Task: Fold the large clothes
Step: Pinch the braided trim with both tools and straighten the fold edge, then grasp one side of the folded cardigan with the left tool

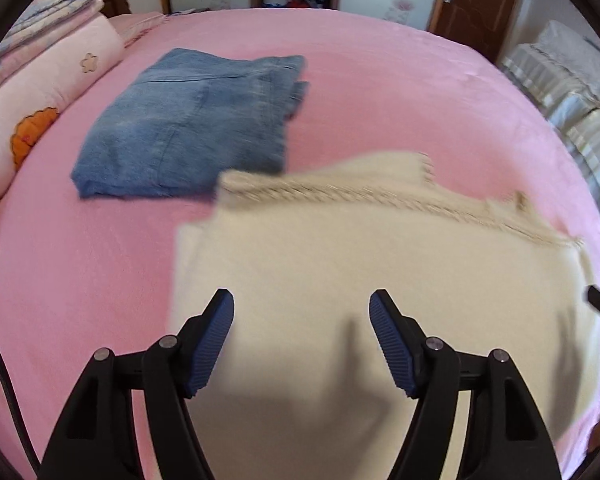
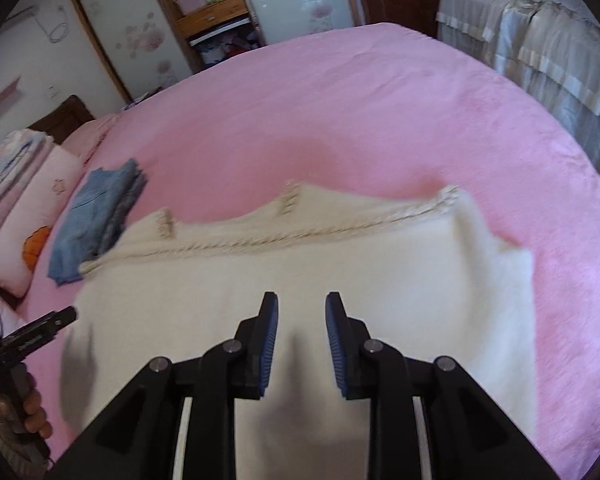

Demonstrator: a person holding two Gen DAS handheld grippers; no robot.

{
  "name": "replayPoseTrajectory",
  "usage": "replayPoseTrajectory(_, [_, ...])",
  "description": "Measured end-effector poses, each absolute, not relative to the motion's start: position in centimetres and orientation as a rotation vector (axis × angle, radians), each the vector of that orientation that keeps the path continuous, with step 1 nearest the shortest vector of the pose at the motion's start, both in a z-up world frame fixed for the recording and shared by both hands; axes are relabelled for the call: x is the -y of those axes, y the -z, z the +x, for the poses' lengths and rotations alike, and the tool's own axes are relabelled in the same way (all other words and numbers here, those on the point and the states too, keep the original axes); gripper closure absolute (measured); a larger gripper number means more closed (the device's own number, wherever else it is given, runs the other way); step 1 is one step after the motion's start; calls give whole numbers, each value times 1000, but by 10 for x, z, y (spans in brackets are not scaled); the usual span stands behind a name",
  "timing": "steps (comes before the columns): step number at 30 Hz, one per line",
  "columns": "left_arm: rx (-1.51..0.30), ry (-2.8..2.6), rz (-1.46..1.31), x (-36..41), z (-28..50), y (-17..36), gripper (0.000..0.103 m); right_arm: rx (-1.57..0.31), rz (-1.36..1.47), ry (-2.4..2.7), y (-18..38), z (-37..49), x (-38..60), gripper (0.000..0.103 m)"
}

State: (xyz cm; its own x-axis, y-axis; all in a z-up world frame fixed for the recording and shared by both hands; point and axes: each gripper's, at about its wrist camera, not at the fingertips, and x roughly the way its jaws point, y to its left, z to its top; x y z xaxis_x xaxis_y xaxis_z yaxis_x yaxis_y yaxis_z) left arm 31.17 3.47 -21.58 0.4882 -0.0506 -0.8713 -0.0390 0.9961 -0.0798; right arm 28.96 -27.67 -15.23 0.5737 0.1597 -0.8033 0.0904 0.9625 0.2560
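A cream knitted garment point(image 1: 360, 264) lies folded flat on the pink bed, with a cable-knit band along its far edge; it also shows in the right wrist view point(image 2: 340, 264). My left gripper point(image 1: 302, 300) hovers over its near left part, open wide and empty. My right gripper point(image 2: 302, 300) hovers over its near middle, jaws apart and empty. The left gripper's tip point(image 2: 58, 320) shows at the left edge of the right wrist view, held by a hand.
Folded blue jeans point(image 1: 196, 124) lie beyond the garment to the left, also in the right wrist view point(image 2: 96, 220). Pink pillows and folded quilts point(image 1: 40, 92) line the left side. The pink bedsheet point(image 1: 400, 92) stretches beyond. A covered sofa point(image 2: 540, 40) stands right.
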Motion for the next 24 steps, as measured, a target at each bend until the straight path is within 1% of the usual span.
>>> replayPoseTrajectory(5, [-1102,-22,-43,-15,302,244,34,-1022,147,-101,180,274,218,79])
replayPoseTrajectory(6, [-1104,-24,-48,-17,301,251,32,-1036,121,-84,188,272,217,79])
replayPoseTrajectory(8, [-1078,-28,-55,-24,297,253,20,-1011,122,-103,194,267,226,79])
replayPoseTrajectory(10, [-1072,-65,-35,-30,295,255,16,-1000,127,-88,192,259,238,81])
replayPoseTrajectory(11, [-1073,-68,-41,-34,294,255,16,-995,125,-68,190,256,243,81])
replayPoseTrajectory(12, [-1078,-68,-50,-37,294,254,16,-992,103,-17,188,254,250,78])
replayPoseTrajectory(13, [-1081,-74,-55,-41,293,253,16,-996,70,46,188,255,259,76])
replayPoseTrajectory(14, [-1085,-82,-56,-43,291,252,16,-1004,59,85,189,257,268,71])
replayPoseTrajectory(15, [-1091,-89,-54,-44,291,251,16,-1010,83,95,190,256,278,68])
replayPoseTrajectory(19, [-1126,-102,-47,-43,283,238,16,-1044,242,105,190,247,303,68])
replayPoseTrajectory(24, [-1136,-74,-49,-38,256,210,16,-1024,276,49,168,229,283,68])
